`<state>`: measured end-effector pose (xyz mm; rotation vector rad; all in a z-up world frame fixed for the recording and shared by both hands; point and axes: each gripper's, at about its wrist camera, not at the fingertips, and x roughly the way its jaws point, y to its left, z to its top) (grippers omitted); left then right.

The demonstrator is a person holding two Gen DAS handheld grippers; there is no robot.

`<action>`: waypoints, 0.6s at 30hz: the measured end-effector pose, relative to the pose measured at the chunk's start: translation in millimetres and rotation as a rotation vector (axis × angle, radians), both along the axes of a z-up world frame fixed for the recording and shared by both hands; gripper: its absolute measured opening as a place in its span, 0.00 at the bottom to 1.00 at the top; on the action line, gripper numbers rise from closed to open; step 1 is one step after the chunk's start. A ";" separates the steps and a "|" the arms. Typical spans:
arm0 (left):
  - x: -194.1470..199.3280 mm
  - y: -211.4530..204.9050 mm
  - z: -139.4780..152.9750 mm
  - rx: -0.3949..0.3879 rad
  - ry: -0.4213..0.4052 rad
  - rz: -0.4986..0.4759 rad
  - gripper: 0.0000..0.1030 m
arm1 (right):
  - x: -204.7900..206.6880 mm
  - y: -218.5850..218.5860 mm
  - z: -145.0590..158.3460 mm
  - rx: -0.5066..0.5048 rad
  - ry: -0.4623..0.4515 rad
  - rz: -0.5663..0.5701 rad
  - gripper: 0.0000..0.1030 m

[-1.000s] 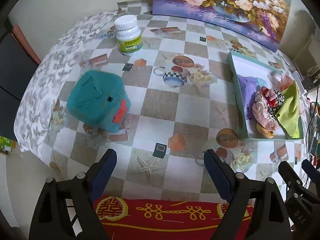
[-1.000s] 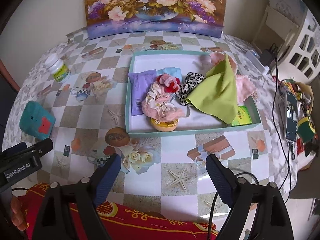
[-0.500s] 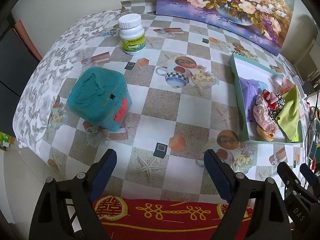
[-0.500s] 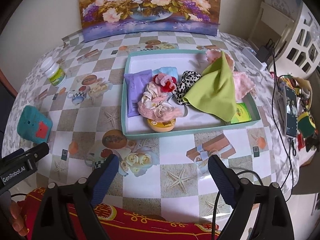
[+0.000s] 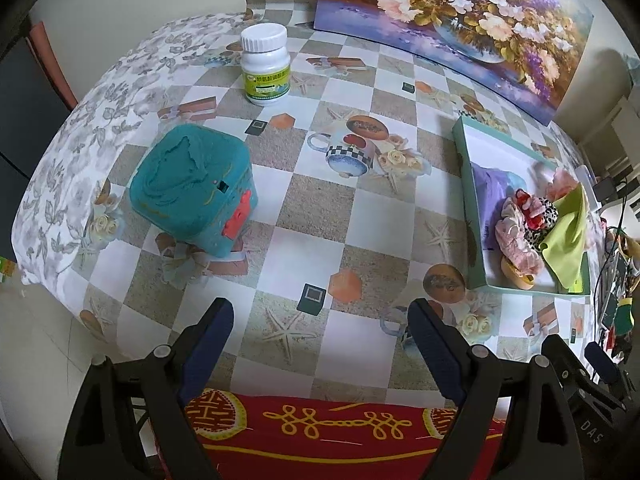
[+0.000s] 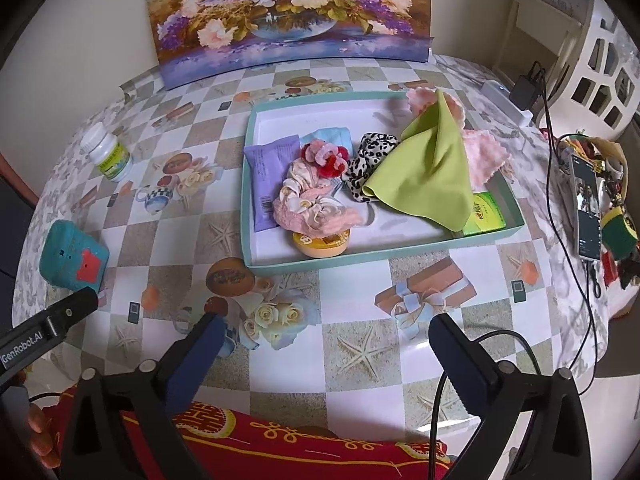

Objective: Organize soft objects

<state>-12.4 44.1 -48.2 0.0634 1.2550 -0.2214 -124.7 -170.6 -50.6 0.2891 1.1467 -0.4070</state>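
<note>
A teal tray (image 6: 380, 256) on the table holds soft things: a lime green cloth (image 6: 428, 172), a pink fluffy cloth (image 6: 484, 152), a leopard scrunchie (image 6: 366, 162), pink and red scrunchies (image 6: 316, 200), a purple packet (image 6: 266, 168), a green box (image 6: 486, 214) and an orange tin (image 6: 322, 244). The tray also shows in the left wrist view (image 5: 472, 216). A teal soft cube (image 5: 194, 190) with a red patch sits at the table's left. My left gripper (image 5: 320, 332) is open and empty, near the table's front edge. My right gripper (image 6: 324, 340) is open and empty in front of the tray.
A white pill bottle (image 5: 266, 65) stands at the back left. A flower painting (image 6: 288, 12) leans against the wall behind the tray. A phone (image 6: 588, 208), cables and clutter lie at the table's right edge. Red cloth (image 6: 304, 444) lies below both grippers.
Both grippers have drawn back and risen slightly; the tray and the teal cube appear a little farther away. Both stay open and empty.
</note>
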 end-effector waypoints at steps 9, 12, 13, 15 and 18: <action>-4.0 -7.4 2.5 0.041 -0.030 -0.032 0.87 | -1.5 0.0 1.6 -0.011 -0.003 -0.004 1.00; -5.8 -10.9 3.9 0.058 -0.043 -0.050 0.87 | -1.8 -0.3 1.8 -0.010 -0.006 -0.002 1.00; -6.7 -12.3 5.0 0.068 -0.052 -0.053 0.87 | -2.0 -0.5 1.9 -0.009 -0.007 -0.003 1.00; -7.9 -14.1 6.6 0.081 -0.065 -0.058 0.87 | -1.9 -0.5 2.2 -0.013 -0.007 -0.005 1.00; -10.1 -17.3 8.4 0.096 -0.080 -0.071 0.87 | -2.6 0.9 3.5 -0.020 -0.012 -0.010 1.00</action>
